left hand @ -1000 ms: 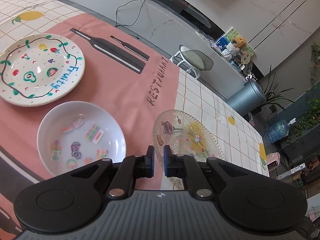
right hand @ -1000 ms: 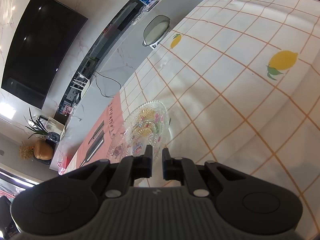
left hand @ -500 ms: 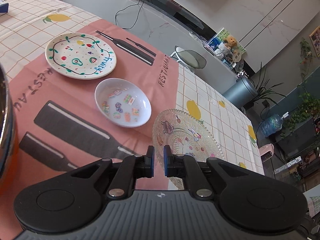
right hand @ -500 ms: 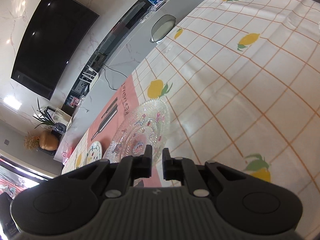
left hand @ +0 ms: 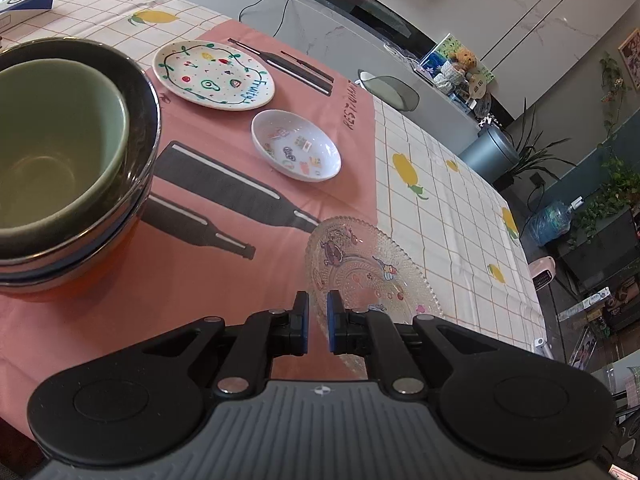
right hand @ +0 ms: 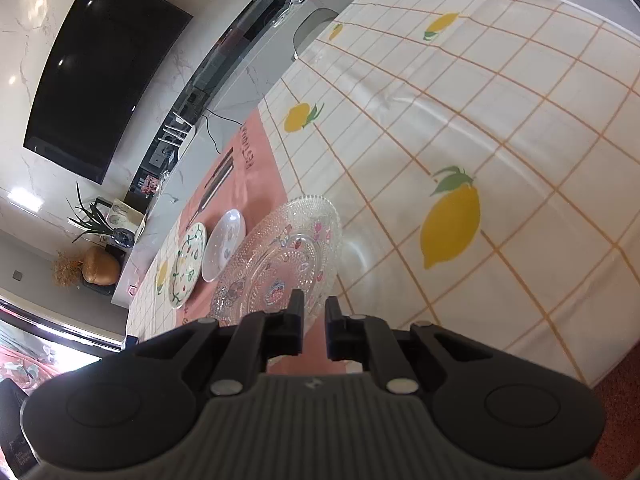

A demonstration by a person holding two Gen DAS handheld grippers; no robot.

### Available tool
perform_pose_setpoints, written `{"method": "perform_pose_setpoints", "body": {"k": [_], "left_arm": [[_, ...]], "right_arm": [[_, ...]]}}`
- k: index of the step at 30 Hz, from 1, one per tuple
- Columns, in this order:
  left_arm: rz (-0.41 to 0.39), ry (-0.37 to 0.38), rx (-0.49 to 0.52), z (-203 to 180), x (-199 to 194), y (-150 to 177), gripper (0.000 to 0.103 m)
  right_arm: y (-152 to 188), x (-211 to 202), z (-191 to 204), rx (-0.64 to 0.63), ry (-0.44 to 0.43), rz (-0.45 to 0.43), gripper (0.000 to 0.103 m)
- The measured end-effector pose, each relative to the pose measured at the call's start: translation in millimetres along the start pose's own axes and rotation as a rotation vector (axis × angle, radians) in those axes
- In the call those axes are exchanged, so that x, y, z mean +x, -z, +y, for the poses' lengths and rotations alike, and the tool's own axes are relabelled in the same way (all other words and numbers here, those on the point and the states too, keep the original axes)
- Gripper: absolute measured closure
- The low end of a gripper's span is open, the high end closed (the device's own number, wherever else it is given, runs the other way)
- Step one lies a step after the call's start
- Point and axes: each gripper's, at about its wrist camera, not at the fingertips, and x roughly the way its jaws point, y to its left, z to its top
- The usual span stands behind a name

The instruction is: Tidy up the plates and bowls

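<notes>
Glass, the round beaded clear plate [left hand: 362, 268] rides clamped between left tool [left hand: 316, 322] and right tool [right hand: 313, 322], each pinching its rim for a level carry toward the stacked bowls [left hand: 68, 160] at nine o'clock.

Glass plate [left hand: 362, 264]: you see it clear and beaded with cartoon prints, tilted, its near rim between both grippers' fingers.
White bowl [left hand: 297, 145]: small, sticker-patterned, upright on the pink cloth.
Fruit plate [left hand: 213, 75]: flat, just beyond your white bowl.
Green bowl [left hand: 52, 148]: nested in a dark metal bowl [left hand: 140, 92], far left.
</notes>
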Motion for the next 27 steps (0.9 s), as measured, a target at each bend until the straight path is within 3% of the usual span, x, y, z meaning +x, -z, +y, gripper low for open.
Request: {"method": "perform_pose_setpoints", "body": {"k": [27], "left_arm": [[0.089,-0.044,0.039,13.4,5.1,19.6,0.092]], "right_arm": [[20.7,11.0,2.7,-0.103,0.129,0.037,0.096]]}}
